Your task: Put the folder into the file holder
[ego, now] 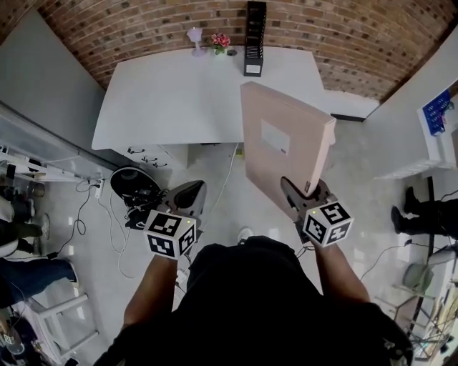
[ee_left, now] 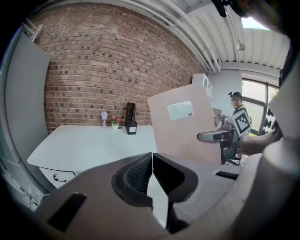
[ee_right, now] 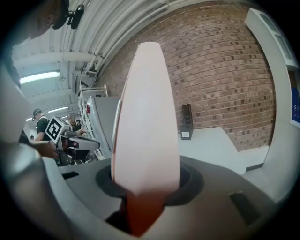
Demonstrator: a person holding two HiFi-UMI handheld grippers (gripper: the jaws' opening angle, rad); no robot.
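Folder (ego: 285, 146): one, pale pink-beige, held in the air at centre right of the head view, short of the table (ego: 164, 100). It stands on edge. Its long axis runs from the lower right, where it is gripped, up to the upper left, so the far end points toward the table. The broad face is turned to the left of the frame and carries one white label (ego: 274, 137). In the right gripper view the folder (ee_right: 146, 117) is seen edge-on, upright in mid-frame.

Right gripper (ego: 304, 199): its jaws pinch the folder's near lower corner, one on each face. Left gripper (ego: 189, 194): at lower left of centre, apart from the folder. Its jaws are pressed together with nothing between them, as the left gripper view (ee_left: 152, 165) confirms.

File holder (ego: 255, 39): one, black, upright at the far edge of the table against the brick wall (ego: 143, 21), at top centre. It is well apart from the folder.

Table: one, white. Besides the file holder it bears one small pale goblet-shaped ornament (ego: 195, 36) and one small pot of pink flowers (ego: 220, 41), side by side just left of the file holder.

Grippers: two, each with one marker cube.
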